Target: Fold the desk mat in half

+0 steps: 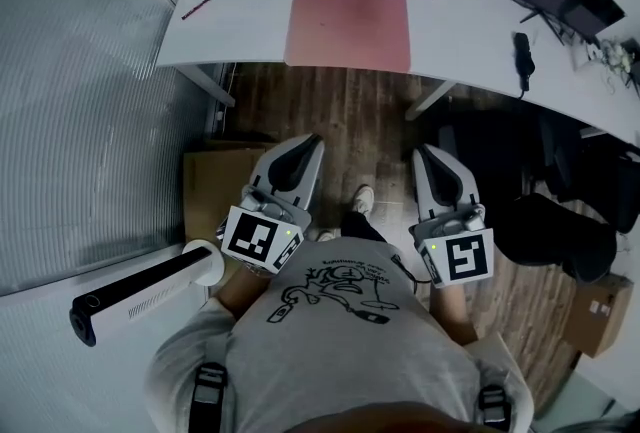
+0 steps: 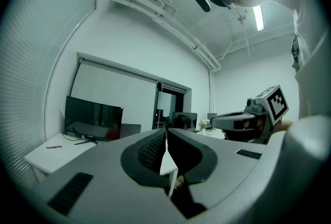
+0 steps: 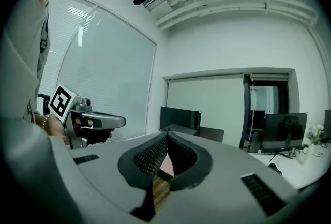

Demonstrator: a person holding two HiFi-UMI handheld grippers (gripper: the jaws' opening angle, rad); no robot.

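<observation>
- Mat [image 1: 348, 26] lies flat and unfolded on the desk [image 1: 245, 26], well ahead of you; its near edge faces you, likely where the fold starts.
- Your left gripper [image 1: 308, 146] and right gripper [image 1: 427, 156] point at it side by side, probably lined up for its near corners.
- Both pairs of jaws are pressed together on nothing, so spread them before gripping.
</observation>
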